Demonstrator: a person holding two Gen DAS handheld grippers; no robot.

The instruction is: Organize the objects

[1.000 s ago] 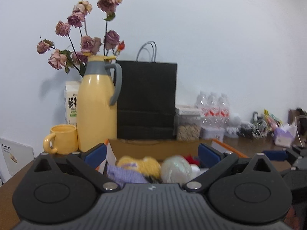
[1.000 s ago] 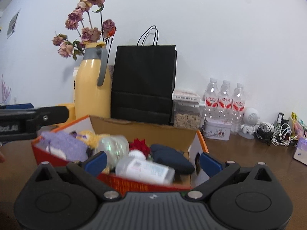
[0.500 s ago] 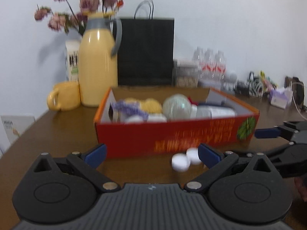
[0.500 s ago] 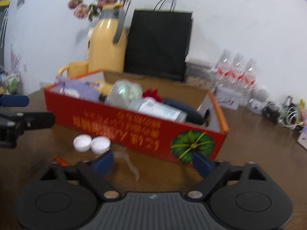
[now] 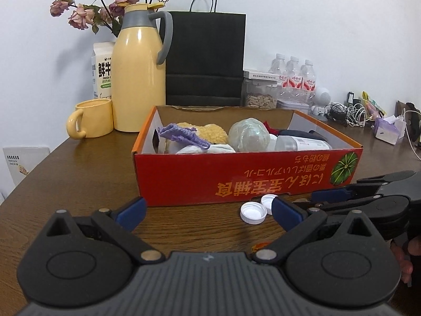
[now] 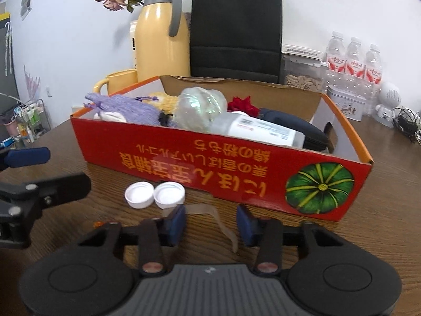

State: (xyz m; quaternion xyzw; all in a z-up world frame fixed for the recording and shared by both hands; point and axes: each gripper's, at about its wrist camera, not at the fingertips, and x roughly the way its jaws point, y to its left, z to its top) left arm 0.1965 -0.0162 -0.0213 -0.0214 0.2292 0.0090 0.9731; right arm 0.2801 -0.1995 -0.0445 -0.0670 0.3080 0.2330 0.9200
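Wooden table [image 5: 86,173]; red box [image 5: 236,176]; two white caps [image 6: 155,194].

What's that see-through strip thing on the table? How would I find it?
Find the big red box on the brown table. In front of it, beside two round white caps, lies the thin clear strip: flat, curled and see-through.

A: How do the tools look?
B: The black plastic left gripper [image 5: 208,209] and right gripper [image 6: 211,222] have blue rubber pads [image 6: 175,222], round discs, silver screws [image 6: 150,266], ribbed grey middle.
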